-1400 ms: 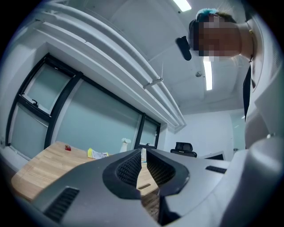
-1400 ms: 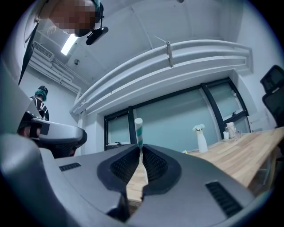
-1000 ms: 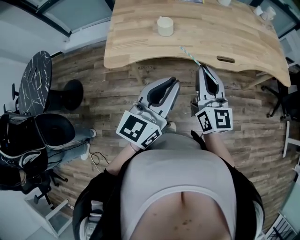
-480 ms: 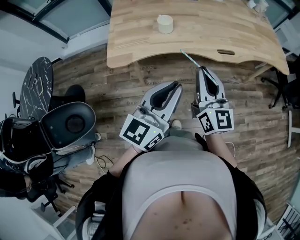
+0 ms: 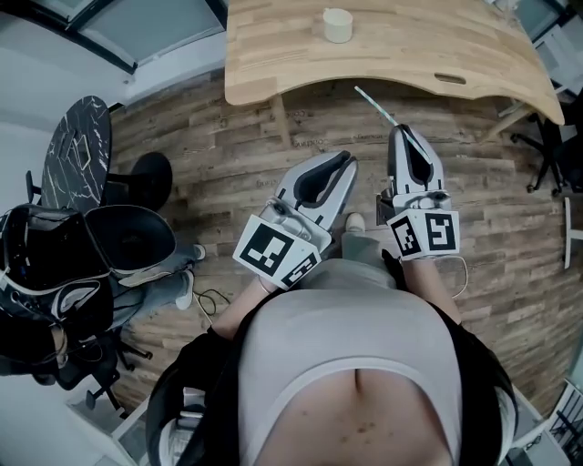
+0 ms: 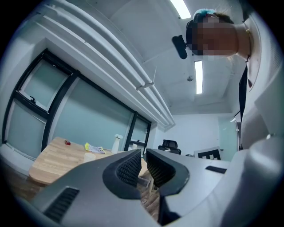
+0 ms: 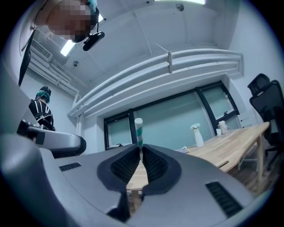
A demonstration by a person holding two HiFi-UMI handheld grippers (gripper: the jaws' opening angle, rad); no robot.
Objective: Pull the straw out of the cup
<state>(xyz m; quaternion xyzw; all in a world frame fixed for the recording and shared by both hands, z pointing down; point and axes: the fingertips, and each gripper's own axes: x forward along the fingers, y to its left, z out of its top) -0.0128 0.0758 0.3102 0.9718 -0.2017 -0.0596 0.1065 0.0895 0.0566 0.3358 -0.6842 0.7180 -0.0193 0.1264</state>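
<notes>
A pale cup (image 5: 337, 25) stands on the wooden table (image 5: 437, 50) at the top of the head view, far from both grippers; the left gripper view shows the cup (image 6: 90, 156) small on the table. My right gripper (image 5: 401, 133) is shut on a white straw with green stripes (image 5: 374, 105), which sticks out past its tips over the floor. In the right gripper view the straw (image 7: 138, 131) rises from between the pinched jaws of the right gripper (image 7: 141, 153). My left gripper (image 5: 343, 162) hangs beside it, shut, with nothing between its jaws (image 6: 143, 155).
A black office chair (image 5: 109, 246) and a dark round side table (image 5: 77, 150) stand at the left on the wood floor. Another black chair (image 5: 551, 136) is at the right by the table's end. A white bottle (image 7: 198, 135) stands on the table.
Both grippers, with the straw in the right one, have drawn back from the table, which now sits higher in the head view. The office chair at the left has shifted.
</notes>
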